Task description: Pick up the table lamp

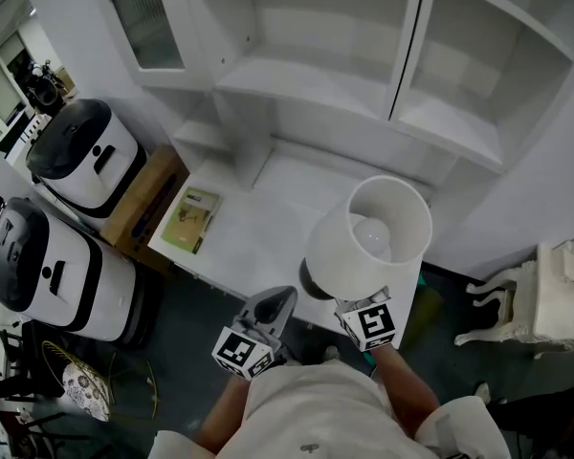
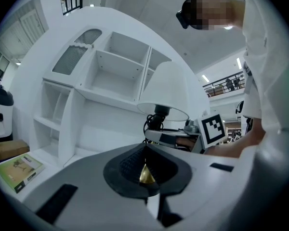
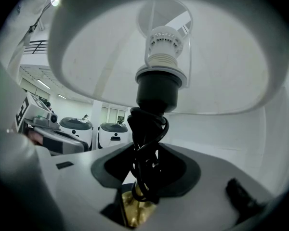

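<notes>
My right claw [image 3: 143, 177] is clenched on the white-shaded table lamp [image 1: 368, 242]. It grips the stem low down, below the black socket, where a black power cord [image 3: 145, 143] is wound round it. The lamp sits upright in that claw over the front right corner of the white counter [image 1: 258, 228]. Its foot is hidden from me, so I can't say whether it has cleared the surface. My left claw [image 2: 144, 170] is clenched on nothing, just beside the right one, off the front edge.

What worries me is the grip. I judge the pads bear partly on cord loops rather than bare stem, so the lamp could twist or slide down. The wide shade [image 3: 86, 57] makes it top-heavy, and a tilt could swing it into the white shelf unit [image 1: 316, 84] along the back edge. If any cord trails below, out of my sight, it could snag on the counter's edge.
</notes>
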Motion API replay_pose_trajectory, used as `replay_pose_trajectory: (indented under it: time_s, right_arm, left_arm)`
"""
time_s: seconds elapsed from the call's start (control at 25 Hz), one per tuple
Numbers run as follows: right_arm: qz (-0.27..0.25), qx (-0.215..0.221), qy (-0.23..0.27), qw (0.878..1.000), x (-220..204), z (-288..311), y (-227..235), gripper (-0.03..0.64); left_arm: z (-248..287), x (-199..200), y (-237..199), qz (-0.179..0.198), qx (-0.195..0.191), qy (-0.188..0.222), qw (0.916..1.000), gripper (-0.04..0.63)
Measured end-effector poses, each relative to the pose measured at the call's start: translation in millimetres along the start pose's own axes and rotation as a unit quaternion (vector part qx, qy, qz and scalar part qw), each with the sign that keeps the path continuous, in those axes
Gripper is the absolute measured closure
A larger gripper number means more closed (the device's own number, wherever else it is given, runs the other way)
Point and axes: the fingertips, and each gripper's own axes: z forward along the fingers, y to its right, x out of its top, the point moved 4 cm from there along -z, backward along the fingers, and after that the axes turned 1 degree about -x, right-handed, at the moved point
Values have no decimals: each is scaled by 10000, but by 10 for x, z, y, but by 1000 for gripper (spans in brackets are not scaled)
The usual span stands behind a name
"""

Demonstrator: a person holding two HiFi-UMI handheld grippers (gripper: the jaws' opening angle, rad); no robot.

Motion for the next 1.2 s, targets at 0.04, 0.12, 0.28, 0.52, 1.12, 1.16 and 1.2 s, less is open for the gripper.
replay_pose_trajectory:
  time_s: [0.04,0.12,0.28,0.52,1.12,1.16,1.2]
  right_arm:
    - [-7,21,-10,10000,-4,-23,-11,457]
    - [-3,59,-37,10000,-21,-75,-25,457]
    - [24,78,-35,10000,-9,-178,-49,457]
    - [122,103,-14,9999,-57,-287,-113,457]
    - [239,267,103,9993,-13,-319,-188,459]
    - [206,267,134,9993,-10,-311,-184,459]
    - [148,275,130,9994,-25,-316,-190,459]
  left_arm:
    - [9,2,0,10,6,-1,10000,585]
    - [41,-4,8,46,13,-18,10000,584]
    - [88,-17,42,69,35,-46,10000,585]
    - [47,-8,32,90,177,-56,9998,585]
    - [-12,-15,-9,84,398,-55,9992,584]
    - [-10,-9,-16,99,404,-39,9991,584]
    - [-22,-9,-18,103,412,-35,9991,584]
